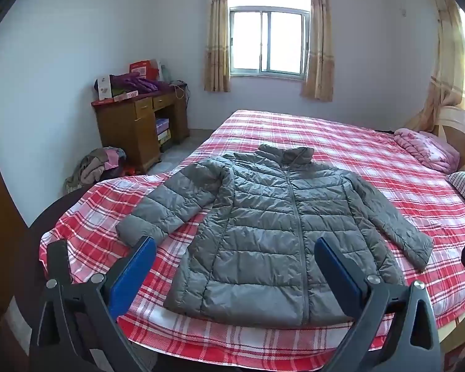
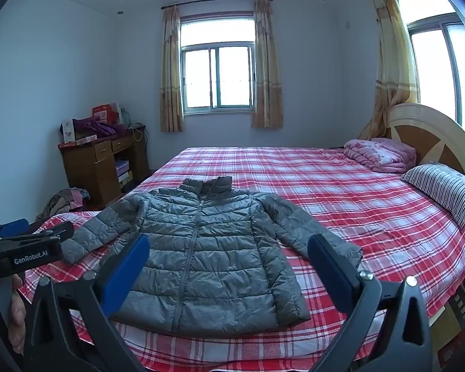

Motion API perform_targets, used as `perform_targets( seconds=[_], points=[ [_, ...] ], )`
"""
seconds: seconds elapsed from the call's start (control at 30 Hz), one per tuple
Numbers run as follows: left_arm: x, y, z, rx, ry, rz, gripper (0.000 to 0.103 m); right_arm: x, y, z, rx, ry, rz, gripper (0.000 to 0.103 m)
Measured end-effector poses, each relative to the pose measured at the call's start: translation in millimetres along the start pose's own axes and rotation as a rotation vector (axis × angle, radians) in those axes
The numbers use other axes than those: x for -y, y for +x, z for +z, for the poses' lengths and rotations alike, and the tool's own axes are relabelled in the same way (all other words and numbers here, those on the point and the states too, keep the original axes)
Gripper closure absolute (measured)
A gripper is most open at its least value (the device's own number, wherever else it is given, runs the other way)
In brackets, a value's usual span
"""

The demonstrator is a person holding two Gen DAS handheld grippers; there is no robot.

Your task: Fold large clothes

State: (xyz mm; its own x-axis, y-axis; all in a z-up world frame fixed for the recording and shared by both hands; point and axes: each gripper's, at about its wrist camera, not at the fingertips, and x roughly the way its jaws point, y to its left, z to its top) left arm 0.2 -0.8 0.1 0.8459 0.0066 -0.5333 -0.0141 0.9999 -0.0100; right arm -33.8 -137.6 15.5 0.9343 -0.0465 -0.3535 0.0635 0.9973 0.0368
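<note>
A grey quilted puffer jacket (image 1: 263,229) lies flat and zipped, front up, on the red plaid bed (image 1: 372,155), collar away from me and both sleeves spread out. It also shows in the right wrist view (image 2: 207,254). My left gripper (image 1: 235,266) is open and empty, held above the bed's near edge in front of the jacket's hem. My right gripper (image 2: 228,263) is open and empty too, at about the same distance from the hem. The left gripper's body (image 2: 28,248) shows at the left edge of the right wrist view.
A pink folded quilt (image 2: 381,155) and a striped pillow (image 2: 446,189) lie by the wooden headboard (image 2: 434,136) at the right. A wooden desk (image 1: 139,124) with clutter and a clothes pile (image 1: 96,167) stand by the left wall.
</note>
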Motion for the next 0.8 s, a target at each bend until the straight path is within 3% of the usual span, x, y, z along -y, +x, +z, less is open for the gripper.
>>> perform_targets(
  seconds=[0.8],
  points=[
    [-4.1,0.9,4.0,0.023,-0.027,-0.001,0.001,-4.0,5.9,-8.3,-0.012,0.008,0.009,0.000]
  ],
)
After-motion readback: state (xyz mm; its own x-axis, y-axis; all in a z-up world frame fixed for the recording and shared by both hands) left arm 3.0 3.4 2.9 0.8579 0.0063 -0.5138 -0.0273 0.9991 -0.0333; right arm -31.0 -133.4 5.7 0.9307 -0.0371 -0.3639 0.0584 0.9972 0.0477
